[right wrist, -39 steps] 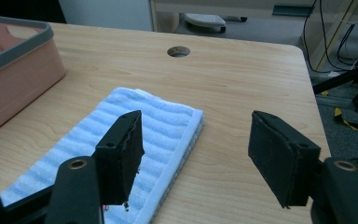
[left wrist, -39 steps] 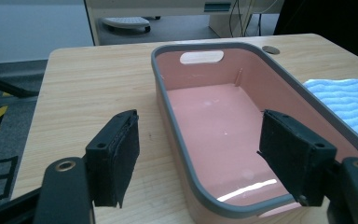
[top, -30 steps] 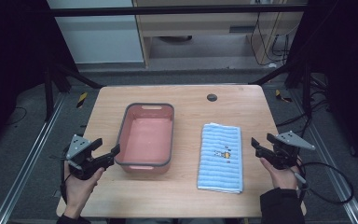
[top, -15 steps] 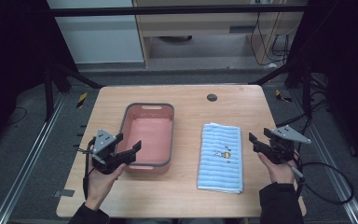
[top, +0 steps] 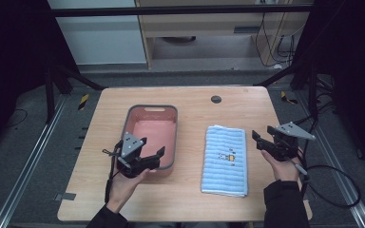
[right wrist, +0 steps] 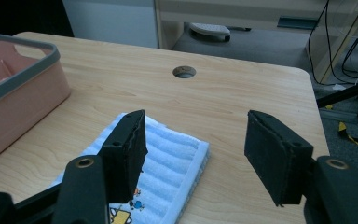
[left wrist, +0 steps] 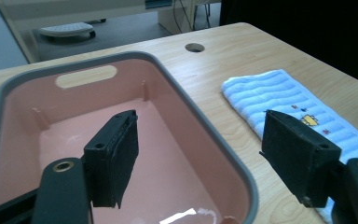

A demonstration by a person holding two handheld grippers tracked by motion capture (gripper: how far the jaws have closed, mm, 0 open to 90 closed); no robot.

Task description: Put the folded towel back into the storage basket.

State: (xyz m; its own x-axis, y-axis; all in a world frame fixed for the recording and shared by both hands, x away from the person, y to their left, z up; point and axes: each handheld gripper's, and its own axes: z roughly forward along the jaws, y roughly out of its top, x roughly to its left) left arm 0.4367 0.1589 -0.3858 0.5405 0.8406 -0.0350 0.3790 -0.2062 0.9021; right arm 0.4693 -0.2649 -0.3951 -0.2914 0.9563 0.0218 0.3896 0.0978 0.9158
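Left claw (top: 153, 154): jaws wide apart, holding nothing, poised over the near rim of the pink tub (top: 134, 118).
Pink tub: left of centre on the surface (top: 195, 199), grey-rimmed.
Towel (top: 225, 159): blue-striped, folded flat, right of the tub (small printed motif, too small to read).
Right claw (top: 261, 139): jaws wide apart, holding nothing, just beside the towel's right edge.
Surface: pale wood, with a cable hole (top: 216, 99) near the far edge.
Room: dark floor, cupboards behind.

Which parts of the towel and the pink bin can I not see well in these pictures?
- Towel motif: too small to read in the high view; the left tool covers part of it in the left gripper view, the right tool in the right gripper view.
- Bin near rim: hidden by the left tool in the high view.
- Bin's left side: cut off by the edge in the right gripper view.
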